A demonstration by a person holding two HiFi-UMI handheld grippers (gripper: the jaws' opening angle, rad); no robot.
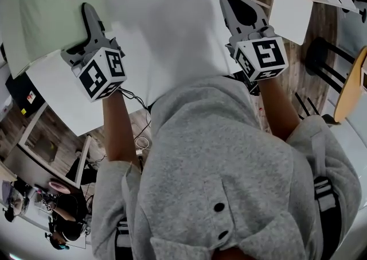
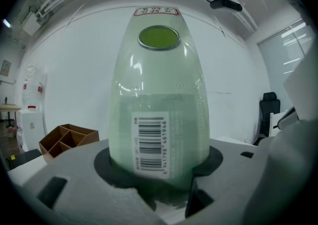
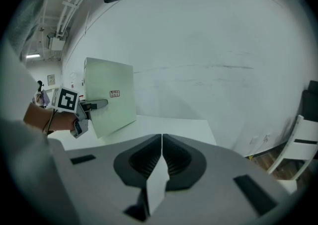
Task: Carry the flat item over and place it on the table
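With the left tool [image 1: 87,12] clamped on the edge of the flat item [image 1: 51,6] sticking out ahead of it, just lower it level onto the white desk [image 1: 54,95] below before letting go, closed empty right tool [image 1: 238,3] held clear.

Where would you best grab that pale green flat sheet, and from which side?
Grip the pale green flat sheet near one edge, coming in edge-on, a pad on each broad face, as the left claw does. It is wide but thin: only its thickness fits.
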